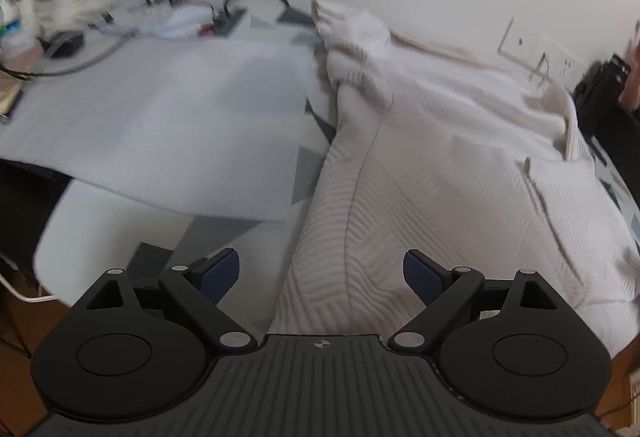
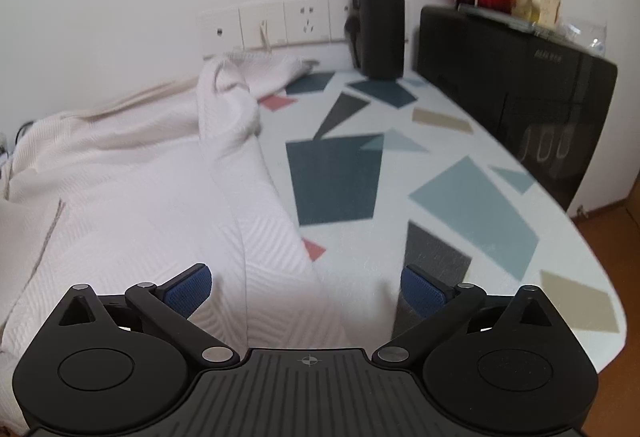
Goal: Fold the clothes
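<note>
— Where is the cream garment (image 2: pixel 132 189) laid?
— Across the tabletop (image 2: pixel 472 173), bare room kept rightward.
— And the fingers?
— Both left gripper (image 1: pixel 322 277) and right gripper (image 2: pixel 306 289) are spread wide, nothing held.

Each gripper (image 1: pixel 321 277) (image 2: pixel 306 291) is matte black, with 2 blue ribbed pads (image 1: pixel 219 273), silver pivot screws and a crosshair mark.

left claw (image 1: pixel 321 279) gapes empty above the cream garment (image 1: pixel 440 165) beside a grey cloth (image 1: pixel 168 117).

Garment (image 1: pixel 440 157) on table (image 2: pixel 480 237), cloth (image 1: pixel 160 117) left, flask (image 2: pixel 382 13) perhaps touching wall behind.
</note>
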Tool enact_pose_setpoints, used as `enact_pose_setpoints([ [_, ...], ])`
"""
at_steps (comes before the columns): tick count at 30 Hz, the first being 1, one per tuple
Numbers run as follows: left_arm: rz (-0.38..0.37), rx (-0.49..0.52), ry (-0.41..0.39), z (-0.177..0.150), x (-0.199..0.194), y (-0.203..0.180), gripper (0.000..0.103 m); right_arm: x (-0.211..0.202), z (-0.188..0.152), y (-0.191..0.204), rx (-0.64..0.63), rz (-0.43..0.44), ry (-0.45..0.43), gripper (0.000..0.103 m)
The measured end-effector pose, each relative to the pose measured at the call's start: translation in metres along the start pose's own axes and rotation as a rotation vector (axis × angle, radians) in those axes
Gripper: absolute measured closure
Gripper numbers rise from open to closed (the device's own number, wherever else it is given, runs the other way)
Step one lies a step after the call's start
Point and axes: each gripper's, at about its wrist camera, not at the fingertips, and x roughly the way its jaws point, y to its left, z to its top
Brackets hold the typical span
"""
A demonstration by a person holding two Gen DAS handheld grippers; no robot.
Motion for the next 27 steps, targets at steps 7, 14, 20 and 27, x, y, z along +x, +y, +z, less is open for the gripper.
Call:
enact_pose_setpoints([
  [7, 0.008, 0.102, 0.043, -0.010, 0.015, -0.015, 0.001, 0.013, -0.015, 0.015, -0.028, -0.027, 0.062, 0.001],
  [14, 0.063, 0.127, 0.075, -0.008, 0.020, -0.024, 0.000, 0.014, -0.026, 0.018, -0.002, -0.052, 0.054, 0.001],
  [20, 0.060, 0.123, 0.067, -0.011, 0.018, -0.023, 0.000, 0.014, -0.020, 0.014, -0.028, -0.027, 0.121, 0.001],
  [27, 0.031, 0.076, 0.133, -0.006, 0.010, -0.014, 0.001, -0.012, -0.025, 0.002, 0.013, -0.013, 0.148, 0.007],
])
